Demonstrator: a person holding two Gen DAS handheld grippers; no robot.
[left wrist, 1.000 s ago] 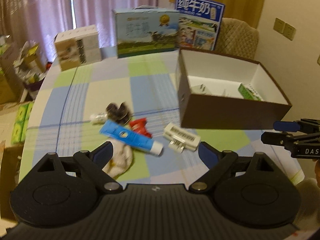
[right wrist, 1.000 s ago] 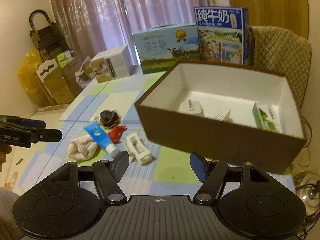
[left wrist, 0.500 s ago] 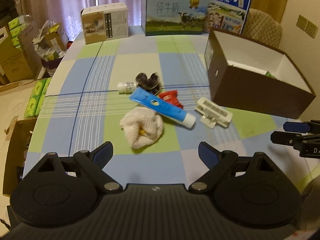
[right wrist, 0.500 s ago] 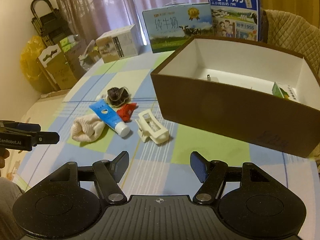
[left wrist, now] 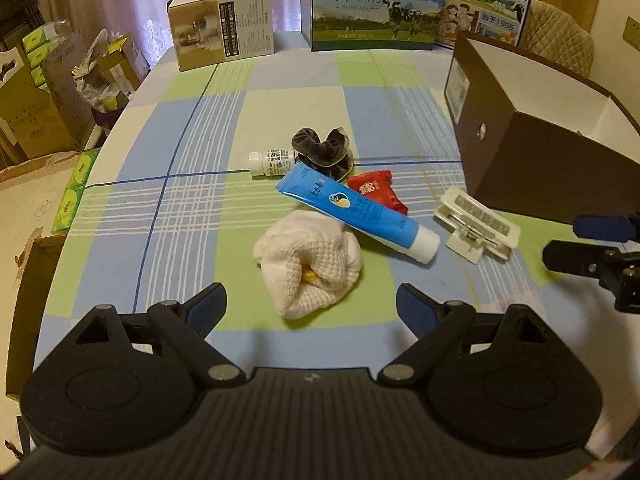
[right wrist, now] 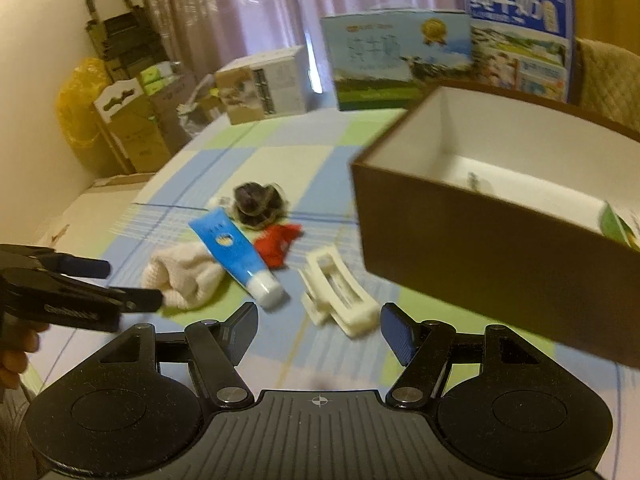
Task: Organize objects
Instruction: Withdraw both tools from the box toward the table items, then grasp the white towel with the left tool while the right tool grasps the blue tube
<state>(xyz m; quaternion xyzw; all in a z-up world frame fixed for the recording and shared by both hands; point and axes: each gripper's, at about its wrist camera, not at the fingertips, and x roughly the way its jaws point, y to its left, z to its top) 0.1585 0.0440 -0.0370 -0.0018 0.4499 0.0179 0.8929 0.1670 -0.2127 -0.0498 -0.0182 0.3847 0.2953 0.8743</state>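
A pile of small items lies mid-table: a cream knitted cloth (left wrist: 310, 261), a blue tube (left wrist: 352, 210), a red packet (left wrist: 378, 192), a dark scrunchie (left wrist: 322, 148), a small white bottle (left wrist: 272, 162) and a white hair clip (left wrist: 476, 229). My left gripper (left wrist: 311, 306) is open just short of the cloth, nothing between its fingers. My right gripper (right wrist: 319, 326) is open, hovering close over the hair clip (right wrist: 338, 294). The brown box (right wrist: 480, 236) with a white inside stands to the right, holding a green carton (right wrist: 618, 226) and a small white item.
Two milk cartons (left wrist: 376, 4) and a beige box (left wrist: 222, 24) stand along the far edge of the checked tablecloth (left wrist: 180, 200). Cardboard boxes and bags (left wrist: 48, 92) crowd the floor at left. A quilted chair (left wrist: 560, 44) sits behind the brown box.
Both grippers have come down and forward toward the pile; the left one now sits just before the cloth, the right one over the hair clip. Both stay open.
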